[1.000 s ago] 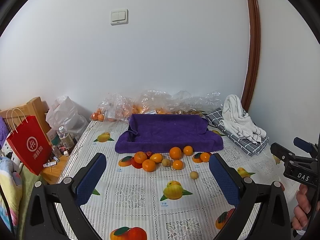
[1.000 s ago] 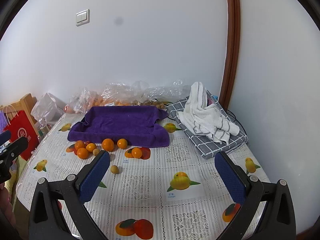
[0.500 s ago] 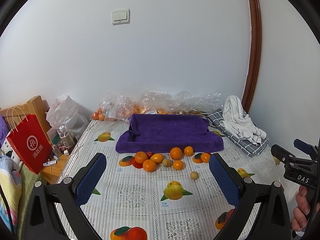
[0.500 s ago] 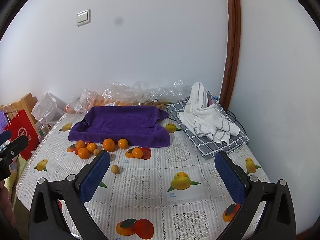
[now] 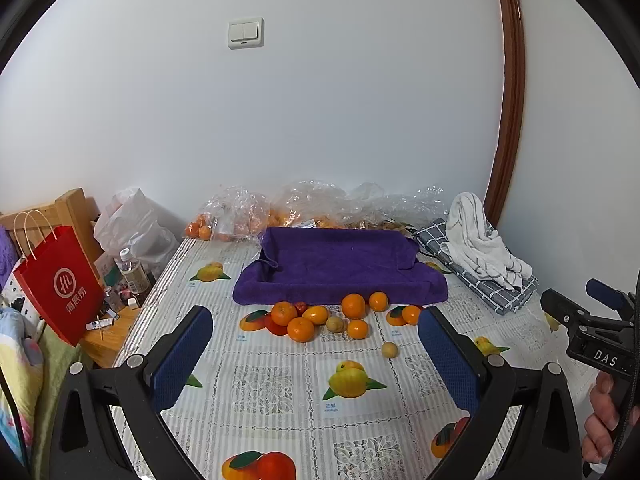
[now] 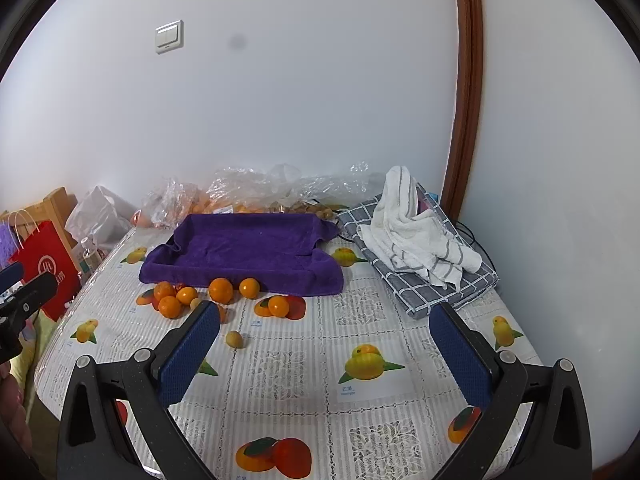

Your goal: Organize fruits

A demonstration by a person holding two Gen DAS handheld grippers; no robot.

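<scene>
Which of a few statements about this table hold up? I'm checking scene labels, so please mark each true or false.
1. The purple towel-lined tray holds several oranges. False: it holds no fruit; the round oranges lie on the fruit-print tablecloth in front of it.
2. Both the left gripper and the right gripper are open and hold nothing. True.
3. A small pale tan fruit lies apart from the orange cluster. True.
4. The white striped towel lies inside the tray. False: it rests on a grey checked cloth beside it.
</scene>
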